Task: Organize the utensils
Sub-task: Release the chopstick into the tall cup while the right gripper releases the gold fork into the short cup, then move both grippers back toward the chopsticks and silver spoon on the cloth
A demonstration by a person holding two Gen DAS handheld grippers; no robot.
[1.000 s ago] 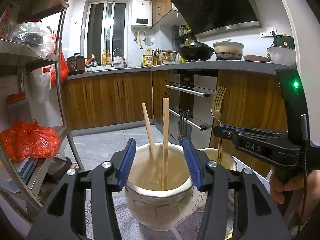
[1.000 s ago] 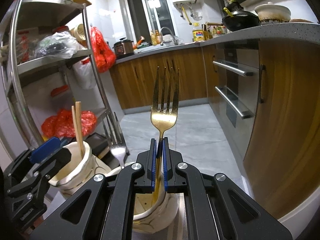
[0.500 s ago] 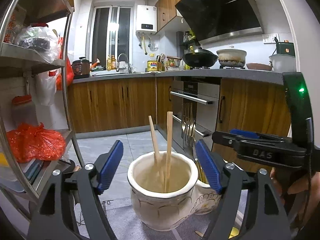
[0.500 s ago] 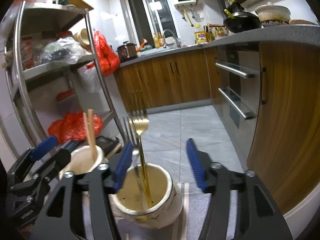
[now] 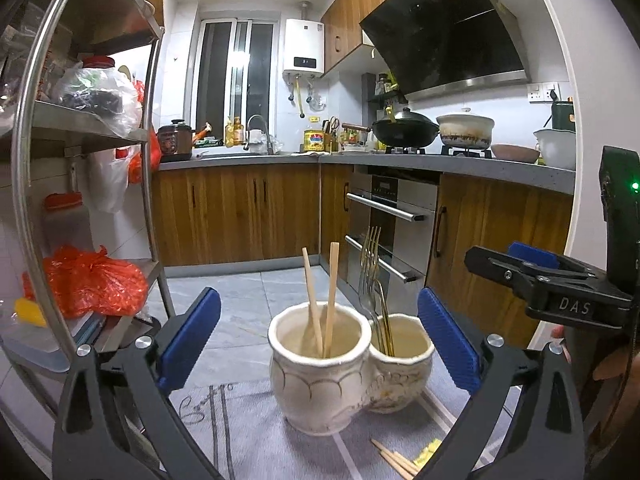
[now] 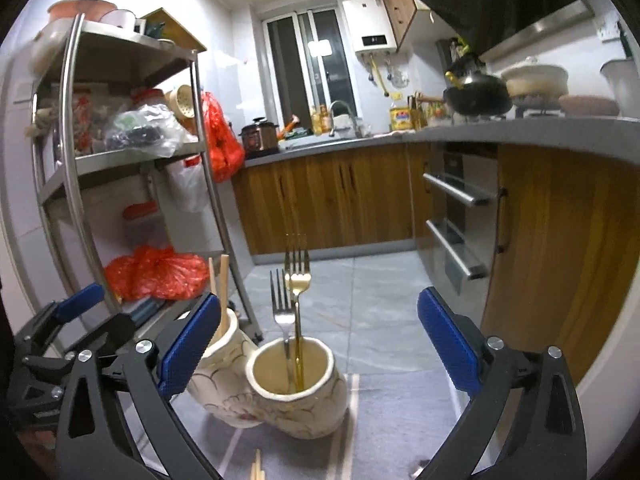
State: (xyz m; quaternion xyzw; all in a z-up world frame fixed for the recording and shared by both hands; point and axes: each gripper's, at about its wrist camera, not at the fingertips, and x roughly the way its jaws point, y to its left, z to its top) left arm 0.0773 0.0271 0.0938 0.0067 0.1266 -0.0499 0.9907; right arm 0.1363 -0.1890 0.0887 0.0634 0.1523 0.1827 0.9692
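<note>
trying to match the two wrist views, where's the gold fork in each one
Left wrist: the gold fork stands in the right-hand pot, right of centre, beside a silver fork.
Right wrist: the gold fork stands in the nearer pot, centre frame, silver fork to its left.
Shared landmark: the chopsticks in the other pot.

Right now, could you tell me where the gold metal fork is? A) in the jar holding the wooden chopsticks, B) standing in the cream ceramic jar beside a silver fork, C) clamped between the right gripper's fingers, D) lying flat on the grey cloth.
B: the gold metal fork stands in the cream ceramic jar next to the silver fork, and the right gripper is open around nothing.
</note>
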